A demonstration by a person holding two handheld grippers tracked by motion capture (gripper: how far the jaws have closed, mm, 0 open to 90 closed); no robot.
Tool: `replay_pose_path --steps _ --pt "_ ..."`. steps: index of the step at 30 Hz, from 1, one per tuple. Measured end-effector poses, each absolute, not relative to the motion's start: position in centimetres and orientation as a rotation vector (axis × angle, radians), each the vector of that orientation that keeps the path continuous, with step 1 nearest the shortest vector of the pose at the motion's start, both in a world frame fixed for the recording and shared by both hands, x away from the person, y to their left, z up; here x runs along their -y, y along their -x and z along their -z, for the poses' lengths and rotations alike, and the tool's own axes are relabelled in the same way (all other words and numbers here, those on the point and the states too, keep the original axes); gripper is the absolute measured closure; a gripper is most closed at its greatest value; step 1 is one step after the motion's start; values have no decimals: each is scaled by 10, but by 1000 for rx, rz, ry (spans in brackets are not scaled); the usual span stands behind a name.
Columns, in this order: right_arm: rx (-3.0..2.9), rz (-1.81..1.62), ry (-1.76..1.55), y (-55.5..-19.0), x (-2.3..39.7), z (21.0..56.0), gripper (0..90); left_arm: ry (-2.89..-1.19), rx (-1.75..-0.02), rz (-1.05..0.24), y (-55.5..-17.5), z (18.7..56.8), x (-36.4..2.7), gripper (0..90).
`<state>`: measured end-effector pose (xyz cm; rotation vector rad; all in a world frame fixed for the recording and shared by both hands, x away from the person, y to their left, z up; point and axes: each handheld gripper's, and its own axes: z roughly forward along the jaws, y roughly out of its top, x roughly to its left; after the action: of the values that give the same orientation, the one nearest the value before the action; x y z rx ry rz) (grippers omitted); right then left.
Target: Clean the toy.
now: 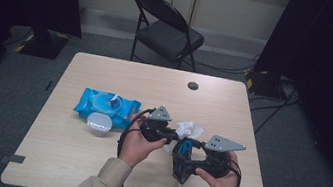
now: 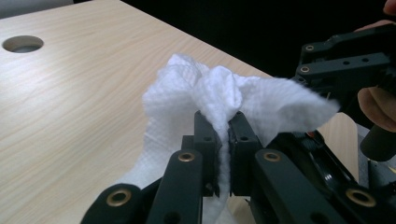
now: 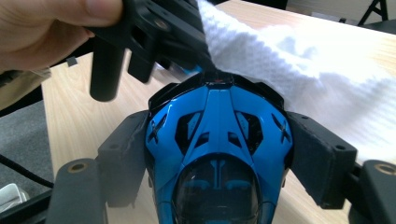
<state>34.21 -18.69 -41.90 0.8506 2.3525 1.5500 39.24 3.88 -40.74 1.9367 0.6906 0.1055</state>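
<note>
While we pinch the white wipe (image 2: 219, 100) tight in the left gripper (image 2: 229, 126), it touches the nose of the blue toy car (image 3: 217, 149), which the right gripper (image 3: 217, 154) clamps by its sides. The car's long axis points at the left gripper, just beside it above the table (image 1: 92, 168). We read no writing on the blue wipe pack (image 1: 107, 104).

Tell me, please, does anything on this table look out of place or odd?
The blue wet-wipe packet lies open, one wipe poking up, its round clear lid off beside it. Otherwise normal: left gripper pinches a white wipe, right gripper holds a blue toy car.
</note>
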Motion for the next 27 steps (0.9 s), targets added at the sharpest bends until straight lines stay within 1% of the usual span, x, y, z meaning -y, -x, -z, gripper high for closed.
replay_pose_path --steps 6,12,15,20,27 --pt "-2333 -1538 -901 -346 195 423 267 -1901 -696 -128 -389 395 -63 850" --pt "-2290 -1544 -942 -350 203 422 266 -1910 -646 -156 -376 383 -79 850" --pt "-2281 -1535 -959 -351 207 423 266 -1924 -611 -145 -368 380 -83 851" --pt "-2274 -1524 -976 -353 210 425 266 -1948 -570 -130 -360 379 -80 853" --pt "-2296 -1519 -947 -350 200 425 266 -1971 -508 -113 -357 375 -57 853"
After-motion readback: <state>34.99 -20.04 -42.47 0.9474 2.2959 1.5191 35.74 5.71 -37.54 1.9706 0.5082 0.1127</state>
